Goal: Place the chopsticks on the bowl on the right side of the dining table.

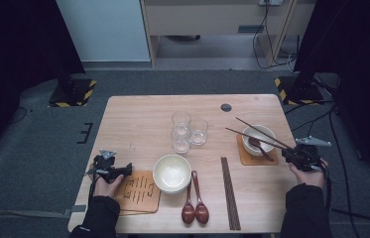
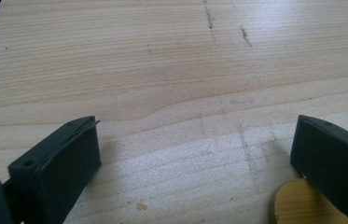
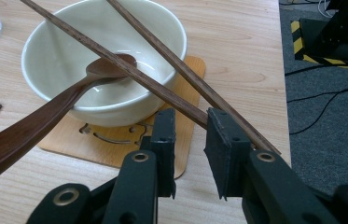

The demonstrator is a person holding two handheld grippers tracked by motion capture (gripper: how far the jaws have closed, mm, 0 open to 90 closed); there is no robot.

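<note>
My right gripper (image 1: 286, 151) (image 3: 190, 126) is shut on a pair of dark wooden chopsticks (image 1: 257, 134) (image 3: 129, 70). They slant up and to the left over a white bowl (image 1: 267, 133) (image 3: 115, 109). One stick runs into the narrow gap between the jaws, the other lies across the right-hand jaw. The bowl stands on an orange coaster (image 1: 244, 156) (image 3: 188, 88) with a brown spoon (image 1: 262, 147) (image 3: 31, 126) resting in it. My left gripper (image 1: 126, 170) (image 2: 195, 135) is open wide over bare table wood, beside a wooden mat (image 1: 140, 191) (image 2: 297, 205).
Three glasses (image 1: 187, 130) cluster at mid-table. Stacked white bowls (image 1: 171, 172), two brown spoons (image 1: 195, 206) and another set of chopsticks (image 1: 230, 193) lie near the front edge. Black stands (image 1: 301, 74) and cables flank the table.
</note>
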